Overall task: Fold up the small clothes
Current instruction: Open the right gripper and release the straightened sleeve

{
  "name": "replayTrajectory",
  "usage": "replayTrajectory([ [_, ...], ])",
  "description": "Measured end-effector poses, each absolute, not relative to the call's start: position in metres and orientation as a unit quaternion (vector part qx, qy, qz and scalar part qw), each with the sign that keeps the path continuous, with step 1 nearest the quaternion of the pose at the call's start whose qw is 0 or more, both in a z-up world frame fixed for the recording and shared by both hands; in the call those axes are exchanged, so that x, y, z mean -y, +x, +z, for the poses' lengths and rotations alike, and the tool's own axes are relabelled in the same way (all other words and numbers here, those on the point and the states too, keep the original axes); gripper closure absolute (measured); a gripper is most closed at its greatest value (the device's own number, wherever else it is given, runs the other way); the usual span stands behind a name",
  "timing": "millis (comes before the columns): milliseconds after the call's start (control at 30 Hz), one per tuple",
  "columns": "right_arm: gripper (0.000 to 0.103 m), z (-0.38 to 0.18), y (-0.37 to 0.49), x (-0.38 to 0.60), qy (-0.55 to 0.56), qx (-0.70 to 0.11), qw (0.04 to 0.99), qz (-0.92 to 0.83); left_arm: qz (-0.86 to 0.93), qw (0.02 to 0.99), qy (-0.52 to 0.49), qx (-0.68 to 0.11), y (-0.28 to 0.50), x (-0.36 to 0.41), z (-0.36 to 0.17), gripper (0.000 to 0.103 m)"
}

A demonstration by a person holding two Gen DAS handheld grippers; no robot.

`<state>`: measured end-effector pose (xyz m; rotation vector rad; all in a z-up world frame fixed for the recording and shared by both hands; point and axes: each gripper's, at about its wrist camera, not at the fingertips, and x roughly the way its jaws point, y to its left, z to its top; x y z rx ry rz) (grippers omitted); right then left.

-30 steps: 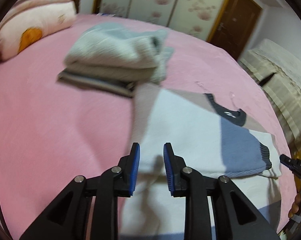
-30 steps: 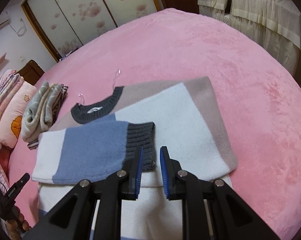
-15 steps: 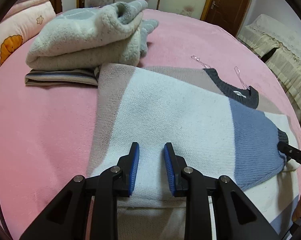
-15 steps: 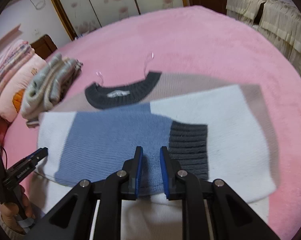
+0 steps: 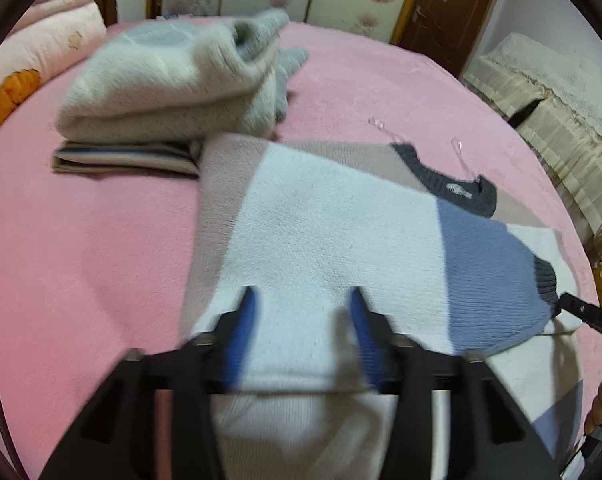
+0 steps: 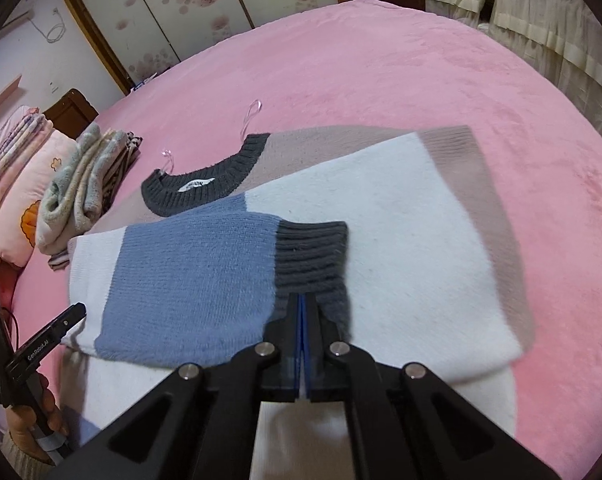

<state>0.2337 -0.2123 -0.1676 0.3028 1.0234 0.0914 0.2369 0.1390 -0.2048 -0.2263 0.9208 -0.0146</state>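
Colour-block sweater [image 6: 381, 240] lies flat mid-bed on the pink bedspread [image 6: 421, 72], blue sleeve folded across its white panel. My right gripper [image 6: 303, 300] is clenched at the sleeve's dark cuff; can't tell if it pinches knit. My left gripper [image 5: 301, 312] is opening over the sweater's white part, nothing pinched. Beyond the sweater: folded grey stack [image 5: 173, 84], pink pillows [image 6: 13, 200], floral wardrobe doors [image 6: 189, 4], brown door [image 5: 445, 4]

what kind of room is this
Most likely a home bedroom: the sweater is spread on a bed with a pink blanket, pillows are stacked at its head, and sliding wardrobe doors with a flower print stand behind it.
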Motion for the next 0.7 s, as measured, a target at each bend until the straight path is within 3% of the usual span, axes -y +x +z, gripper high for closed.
replayTrajectory([
  [33,0.102,-0.163,0.229,0.214,0.144,-0.485,0.861,0.044,0.0,0.895,-0.105,-0.434,0.231,-0.139,-0.198,0.031],
  [67,0.102,-0.158,0.224,0.215,0.144,-0.482,0.863,0.043,0.004,0.9,-0.102,-0.424,0.225,-0.138,-0.19,0.029],
  [333,0.1,-0.115,0.171,0.219,0.138,-0.454,0.879,0.052,0.01,0.913,-0.067,-0.403,0.174,-0.127,-0.136,0.017],
  [700,0.1,-0.066,0.098,0.193,0.112,-0.424,0.893,0.095,0.0,0.928,-0.052,-0.37,0.101,-0.104,-0.076,0.009],
])
